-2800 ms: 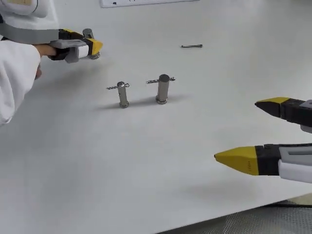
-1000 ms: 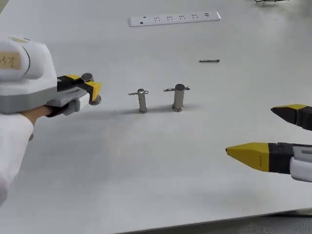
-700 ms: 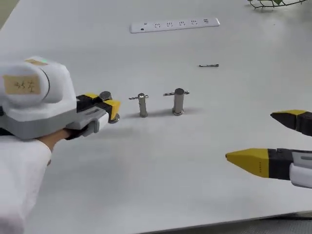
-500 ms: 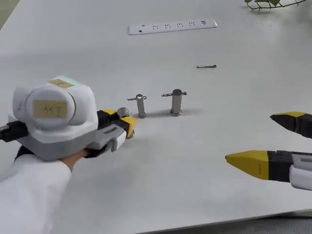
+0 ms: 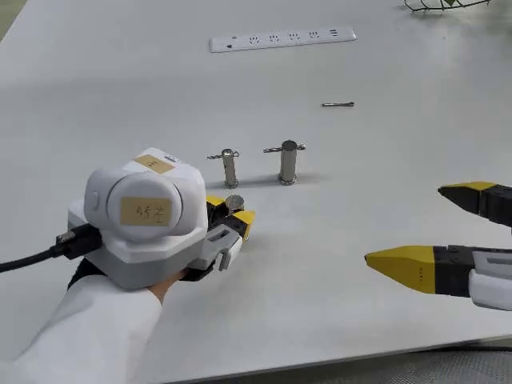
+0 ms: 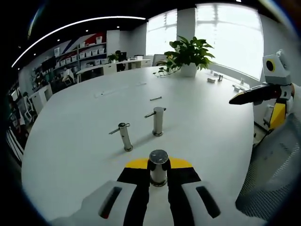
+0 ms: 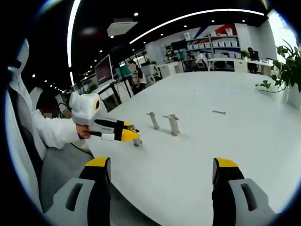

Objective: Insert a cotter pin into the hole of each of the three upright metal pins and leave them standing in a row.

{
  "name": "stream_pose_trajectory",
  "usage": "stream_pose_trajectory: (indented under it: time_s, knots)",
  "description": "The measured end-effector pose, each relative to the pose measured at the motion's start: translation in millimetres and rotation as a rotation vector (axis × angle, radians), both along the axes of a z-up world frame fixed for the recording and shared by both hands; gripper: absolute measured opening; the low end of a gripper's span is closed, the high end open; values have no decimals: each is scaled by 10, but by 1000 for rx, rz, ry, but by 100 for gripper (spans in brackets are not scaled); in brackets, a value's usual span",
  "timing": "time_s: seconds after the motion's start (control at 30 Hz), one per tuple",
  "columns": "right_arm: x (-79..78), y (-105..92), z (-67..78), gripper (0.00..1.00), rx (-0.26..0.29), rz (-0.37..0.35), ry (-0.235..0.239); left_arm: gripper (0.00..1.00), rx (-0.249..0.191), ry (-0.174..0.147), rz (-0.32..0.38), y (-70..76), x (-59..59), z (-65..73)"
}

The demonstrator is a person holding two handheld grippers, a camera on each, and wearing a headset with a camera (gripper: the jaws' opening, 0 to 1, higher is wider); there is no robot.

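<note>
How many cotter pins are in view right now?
3: a cotter pin through the shorter standing pin, another through the taller standing pin, a loose one on the table beyond them.

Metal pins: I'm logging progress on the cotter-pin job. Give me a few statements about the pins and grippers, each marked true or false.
1. The left gripper is shut on a metal pin. True.
2. The two standing pins each carry a cotter pin. True.
3. The right gripper holds the loose cotter pin. False: it is open and empty; that cotter pin lies on the table.
4. Three pins stand in a row. False: two stand; the third is in the left gripper.
</note>
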State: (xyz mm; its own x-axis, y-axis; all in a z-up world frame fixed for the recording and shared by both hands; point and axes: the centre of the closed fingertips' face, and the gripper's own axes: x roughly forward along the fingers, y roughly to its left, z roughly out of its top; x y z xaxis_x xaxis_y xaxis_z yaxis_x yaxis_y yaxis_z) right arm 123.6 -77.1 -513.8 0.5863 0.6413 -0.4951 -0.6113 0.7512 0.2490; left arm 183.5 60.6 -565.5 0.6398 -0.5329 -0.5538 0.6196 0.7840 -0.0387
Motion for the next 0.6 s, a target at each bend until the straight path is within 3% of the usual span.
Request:
stream_pose_trajectory:
  time_s: [0.47, 0.6]
  knots:
    - [-30, -46, -22, 87, -2, -14, 5, 10, 10, 6, 16, -4, -14, -68]
    - [-31, -30, -24, 87, -4, -11, 6, 10, 30, 6, -1, -10, -30, -94]
